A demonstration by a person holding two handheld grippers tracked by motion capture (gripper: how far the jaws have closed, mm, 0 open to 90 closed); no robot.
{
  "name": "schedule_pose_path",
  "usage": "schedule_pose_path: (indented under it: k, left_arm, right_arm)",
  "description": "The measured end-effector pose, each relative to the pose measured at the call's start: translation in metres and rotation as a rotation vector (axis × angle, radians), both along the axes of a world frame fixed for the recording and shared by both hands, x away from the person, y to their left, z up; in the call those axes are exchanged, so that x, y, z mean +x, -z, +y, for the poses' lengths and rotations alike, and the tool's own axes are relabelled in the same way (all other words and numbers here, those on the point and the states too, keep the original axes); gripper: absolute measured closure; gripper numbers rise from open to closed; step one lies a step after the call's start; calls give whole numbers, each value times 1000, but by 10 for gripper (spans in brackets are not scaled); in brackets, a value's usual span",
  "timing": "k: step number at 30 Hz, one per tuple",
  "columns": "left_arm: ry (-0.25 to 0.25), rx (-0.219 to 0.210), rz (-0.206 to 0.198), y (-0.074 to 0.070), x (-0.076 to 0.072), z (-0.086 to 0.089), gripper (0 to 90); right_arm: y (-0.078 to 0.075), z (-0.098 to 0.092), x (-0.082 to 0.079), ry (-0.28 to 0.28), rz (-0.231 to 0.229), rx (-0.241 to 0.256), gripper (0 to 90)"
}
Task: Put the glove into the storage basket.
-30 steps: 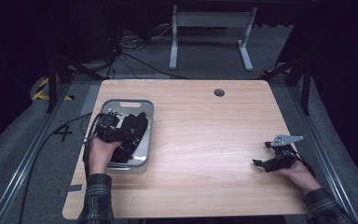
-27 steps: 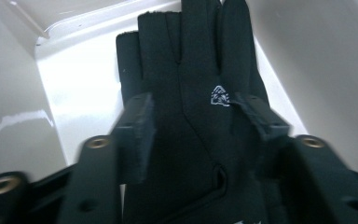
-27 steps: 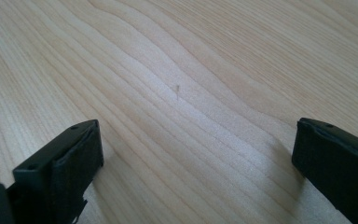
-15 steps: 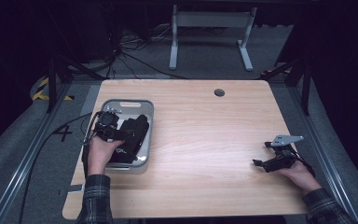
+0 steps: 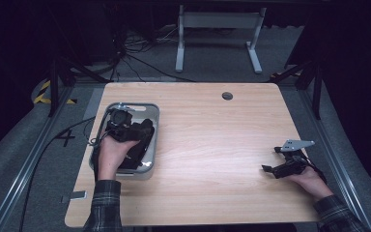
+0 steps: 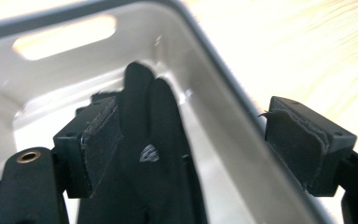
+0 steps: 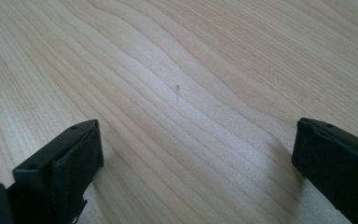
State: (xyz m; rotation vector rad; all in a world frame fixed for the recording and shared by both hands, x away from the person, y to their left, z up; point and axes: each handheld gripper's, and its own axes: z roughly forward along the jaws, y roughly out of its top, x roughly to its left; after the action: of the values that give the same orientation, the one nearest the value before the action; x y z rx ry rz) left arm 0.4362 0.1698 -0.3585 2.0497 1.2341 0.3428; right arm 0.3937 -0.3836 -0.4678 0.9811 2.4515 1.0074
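Table (image 5: 207,145): pale wood, light tan with wavy darker grain lines, one small dark round hole near its far edge. Bin (image 5: 150,112) on the table's left part: grey, pale glossy inner walls. Glove (image 6: 154,154) inside the bin: black, small white-striped mark on it. Left gripper (image 6: 191,144): black jaws, dark grey pads, brass-coloured ring on one arm. Right gripper (image 5: 266,169) at the table's right edge: black, light grey plate on top. Sleeves (image 5: 104,208) at the table's near edge: dark plaid, grey-green checks. Floor left of the table: grey, yellow-and-black hazard stripes, a dark "4".
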Motion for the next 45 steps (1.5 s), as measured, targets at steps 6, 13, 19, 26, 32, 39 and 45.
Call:
schedule_pose_path:
  k: [6,13,19,26,32,39,45]
  left_arm:
    - [52,-33,-30,-8,-6,-28,182]
    - [124,-72,-49,-6,-17,-66,182]
    - [195,-74,-60,2,-28,-104,182]
    - [254,-80,-60,15,-40,-137,181]
    - [299,-63,-54,35,-50,-161,180]
    - [340,-30,-28,64,-52,-182,179]
    - [351,3,-17,84,-55,-196,170]
  right_arm:
    - [0,0,0,0,0,0,23]
    - [0,0,-1,4,1,2,23]
    - [0,0,-1,4,1,1,23]
    - [0,0,-1,3,0,1,23]
    - [0,0,-1,3,0,1,22]
    - [0,0,-1,1,2,-1,19]
    - [0,0,-1,1,2,-1,18]
